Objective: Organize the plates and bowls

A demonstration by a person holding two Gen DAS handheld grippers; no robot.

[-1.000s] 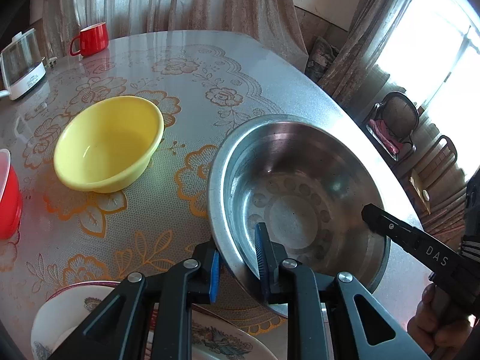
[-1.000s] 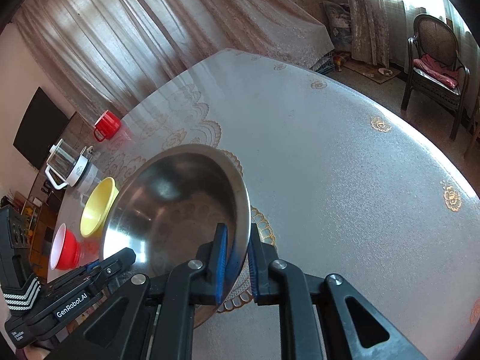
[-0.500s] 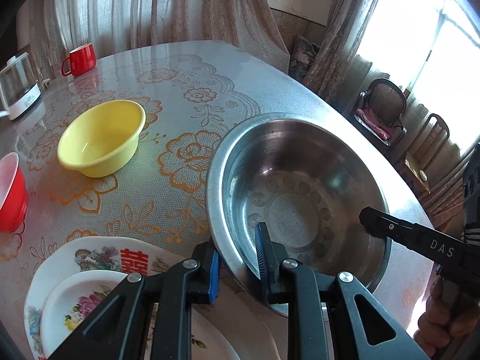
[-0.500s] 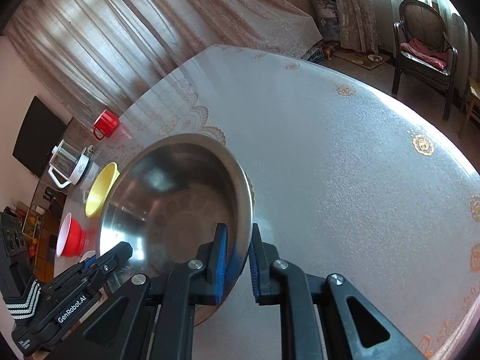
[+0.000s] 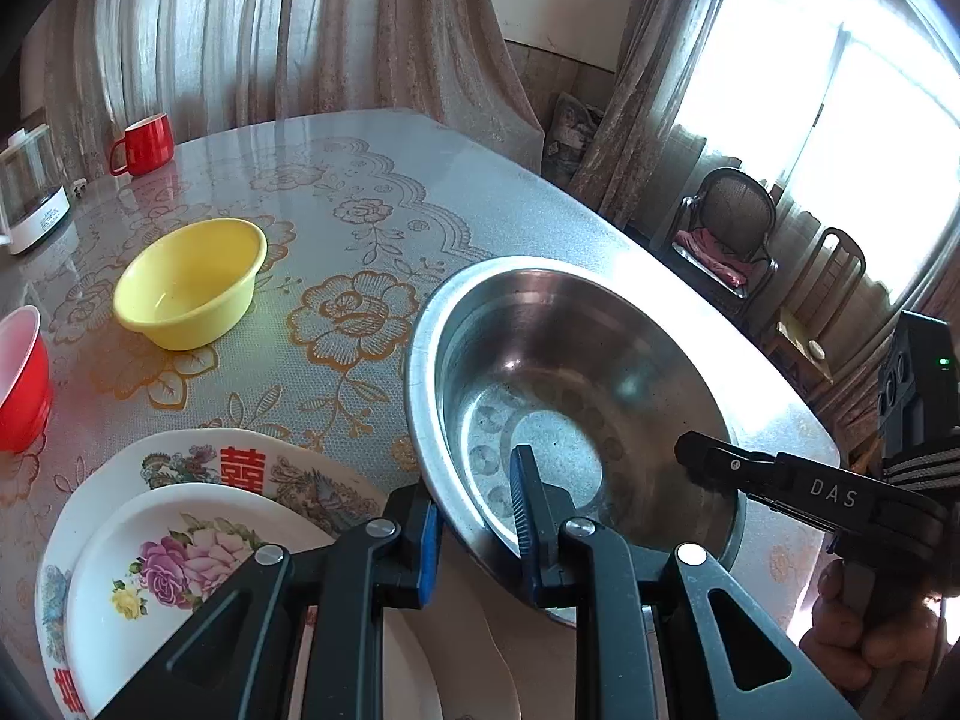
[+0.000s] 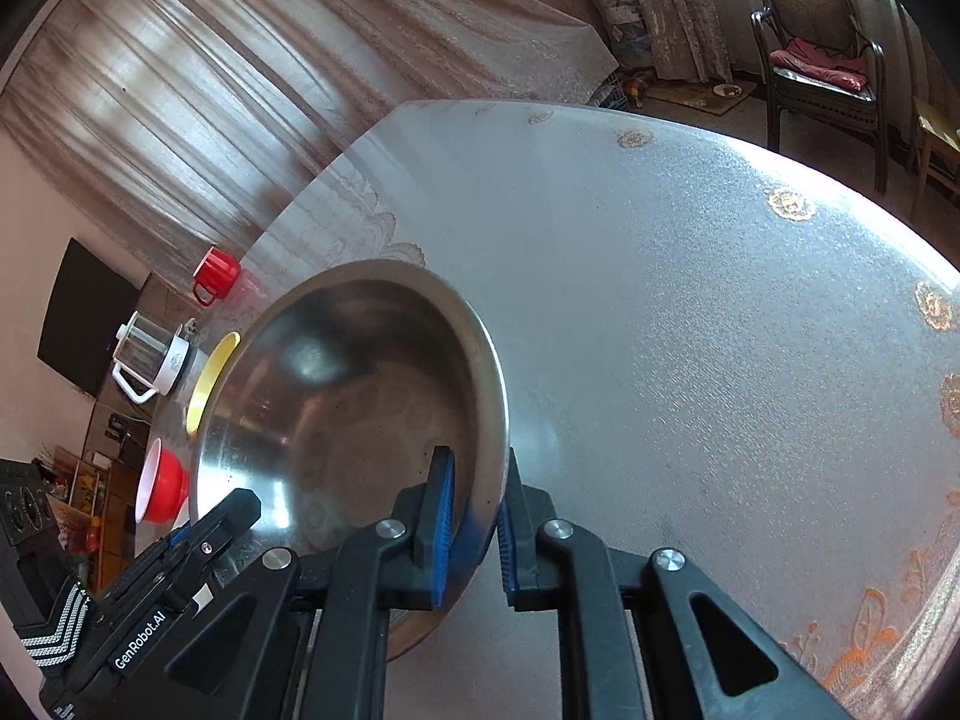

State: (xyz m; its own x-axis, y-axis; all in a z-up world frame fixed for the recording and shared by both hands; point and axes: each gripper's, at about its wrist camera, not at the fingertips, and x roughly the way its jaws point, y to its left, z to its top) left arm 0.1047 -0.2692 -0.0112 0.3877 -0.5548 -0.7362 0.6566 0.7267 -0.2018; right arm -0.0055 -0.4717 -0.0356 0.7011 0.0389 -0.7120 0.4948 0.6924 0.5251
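Note:
A large steel bowl (image 5: 576, 396) is held above the table by both grippers. My left gripper (image 5: 477, 531) is shut on its near rim. My right gripper (image 6: 471, 531) is shut on the opposite rim of the steel bowl (image 6: 354, 396) and shows in the left wrist view (image 5: 780, 480). A yellow bowl (image 5: 192, 279) and a red bowl (image 5: 21, 381) sit on the table to the left. Two stacked floral plates (image 5: 198, 546) lie below my left gripper.
A red mug (image 5: 144, 144) and a glass kettle (image 5: 27, 192) stand at the far left of the table (image 5: 384, 180). Chairs (image 5: 729, 234) stand past the table's right edge. Curtains hang behind the table.
Both grippers have carried the steel bowl up and back toward the near side. The yellow bowl looks farther off and the floral plates have come into view below.

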